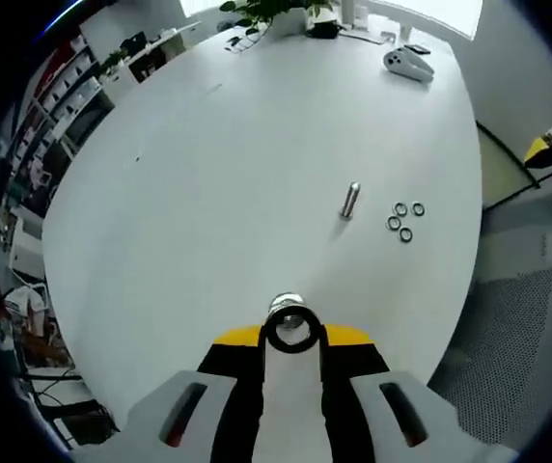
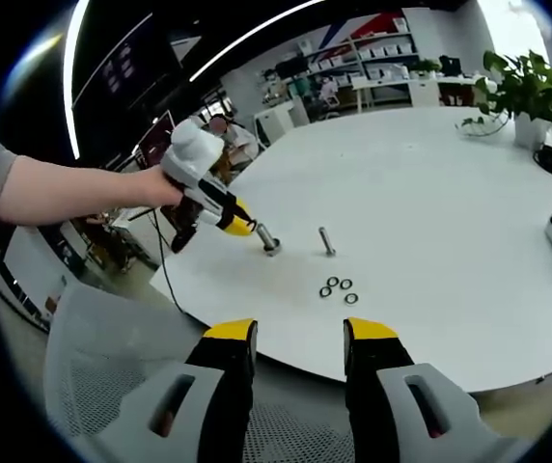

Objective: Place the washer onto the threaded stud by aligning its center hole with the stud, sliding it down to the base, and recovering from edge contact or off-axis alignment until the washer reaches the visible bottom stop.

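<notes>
Already a washer [image 1: 292,331] is held shut in the left gripper [image 1: 292,340], just above an upright stud [image 1: 286,305]; the right gripper [image 2: 298,338] is held open, empty, farther off.

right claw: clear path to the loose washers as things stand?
Probably yes. The right claw is open, and bare table surrounds the loose washers; the left claw sits off to one side.

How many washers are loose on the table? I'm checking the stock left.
4, clustered on the white table beside the upright stud: washers, also.
</notes>
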Action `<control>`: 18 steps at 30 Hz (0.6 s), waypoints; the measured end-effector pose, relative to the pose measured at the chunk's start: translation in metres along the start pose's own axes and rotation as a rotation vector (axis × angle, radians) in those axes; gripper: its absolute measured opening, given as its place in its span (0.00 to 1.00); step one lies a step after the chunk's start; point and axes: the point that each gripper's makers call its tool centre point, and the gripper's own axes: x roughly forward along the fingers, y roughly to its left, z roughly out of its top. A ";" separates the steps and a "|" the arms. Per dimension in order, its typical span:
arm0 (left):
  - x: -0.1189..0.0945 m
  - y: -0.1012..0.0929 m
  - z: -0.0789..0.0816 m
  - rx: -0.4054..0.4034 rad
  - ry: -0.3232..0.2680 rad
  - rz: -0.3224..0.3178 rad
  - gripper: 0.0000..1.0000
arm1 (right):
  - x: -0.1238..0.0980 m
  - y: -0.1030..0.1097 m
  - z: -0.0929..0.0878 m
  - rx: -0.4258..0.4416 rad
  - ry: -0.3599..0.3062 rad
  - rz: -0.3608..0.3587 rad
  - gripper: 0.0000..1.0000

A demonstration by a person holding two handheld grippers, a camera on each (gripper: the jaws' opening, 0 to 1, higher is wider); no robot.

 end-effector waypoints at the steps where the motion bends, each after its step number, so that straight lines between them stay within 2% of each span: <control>1: 0.001 0.001 0.000 0.004 0.003 0.000 0.19 | 0.000 0.000 0.000 0.000 0.000 0.001 0.38; 5: 0.006 0.001 0.000 0.029 0.029 -0.003 0.19 | 0.000 0.001 0.000 -0.001 0.000 0.003 0.38; 18: 0.015 0.007 0.001 0.033 0.066 -0.008 0.19 | 0.000 0.001 0.001 0.003 -0.003 0.004 0.38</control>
